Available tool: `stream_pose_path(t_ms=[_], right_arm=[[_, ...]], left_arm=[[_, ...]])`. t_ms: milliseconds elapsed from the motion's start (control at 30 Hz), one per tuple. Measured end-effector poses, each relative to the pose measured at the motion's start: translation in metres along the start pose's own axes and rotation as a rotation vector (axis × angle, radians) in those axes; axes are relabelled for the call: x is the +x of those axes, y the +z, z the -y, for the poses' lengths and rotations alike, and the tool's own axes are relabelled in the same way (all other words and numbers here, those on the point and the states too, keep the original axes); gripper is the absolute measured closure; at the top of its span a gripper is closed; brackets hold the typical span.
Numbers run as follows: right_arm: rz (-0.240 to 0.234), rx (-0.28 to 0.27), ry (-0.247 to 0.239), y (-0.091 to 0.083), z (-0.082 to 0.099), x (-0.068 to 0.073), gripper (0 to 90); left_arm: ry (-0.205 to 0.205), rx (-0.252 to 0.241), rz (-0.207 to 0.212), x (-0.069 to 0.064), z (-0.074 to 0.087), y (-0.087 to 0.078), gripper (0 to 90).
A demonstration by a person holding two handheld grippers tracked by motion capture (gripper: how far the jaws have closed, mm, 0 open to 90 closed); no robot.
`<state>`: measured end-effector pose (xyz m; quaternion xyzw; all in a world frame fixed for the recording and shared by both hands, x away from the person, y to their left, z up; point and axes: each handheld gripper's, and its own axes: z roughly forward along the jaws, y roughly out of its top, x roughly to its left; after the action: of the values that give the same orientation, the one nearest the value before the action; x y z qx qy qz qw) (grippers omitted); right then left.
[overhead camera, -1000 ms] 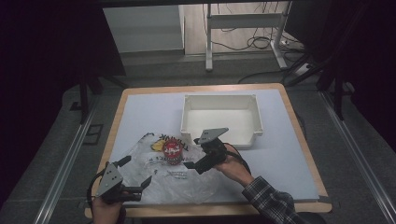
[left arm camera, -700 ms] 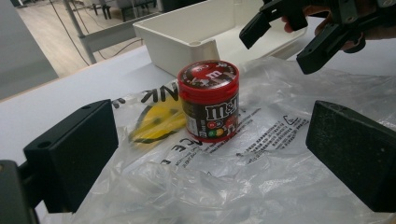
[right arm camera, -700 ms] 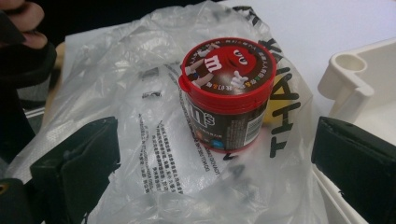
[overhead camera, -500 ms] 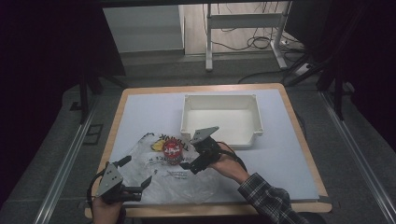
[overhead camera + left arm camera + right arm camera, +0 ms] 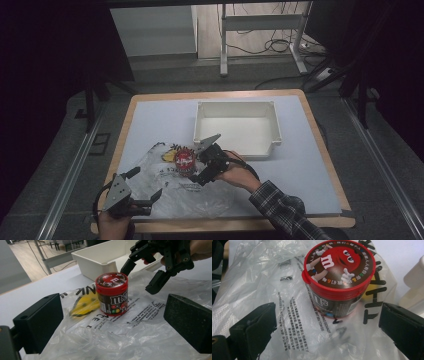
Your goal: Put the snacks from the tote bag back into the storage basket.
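Candy jar (image 5: pixel 338 280) is standing upright on the plastic bag (image 5: pixel 190 195), dead ahead of the right hand-held gripper (image 5: pixel 202 172), whose jaws are gaping wide on either side without touching. Left hand-held gripper (image 5: pixel 145 200), also spread, is hanging back at the near desk (image 5: pixel 300 165) edge; the white bin (image 5: pixel 237 107) is waiting beyond.

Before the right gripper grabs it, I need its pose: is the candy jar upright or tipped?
Upright. The candy jar stands on the plastic bag, red lid on top and shut.
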<state>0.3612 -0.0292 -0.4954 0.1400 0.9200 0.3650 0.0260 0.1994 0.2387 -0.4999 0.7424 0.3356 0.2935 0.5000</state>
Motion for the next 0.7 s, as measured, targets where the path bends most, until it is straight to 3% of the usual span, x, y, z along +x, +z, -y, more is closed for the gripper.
stream_pose_path(t_ms=[267,700], right_arm=[[-0.023,0.049,0.053,0.011,-0.006,0.000,1.9],[0.025,0.107,0.041,0.025,-0.019,0.005,8.6]], left_arm=[[0.003,0.002,0.000,0.000,0.000,0.000,2.4],[0.006,0.003,0.000,0.000,0.000,0.000,2.5]])
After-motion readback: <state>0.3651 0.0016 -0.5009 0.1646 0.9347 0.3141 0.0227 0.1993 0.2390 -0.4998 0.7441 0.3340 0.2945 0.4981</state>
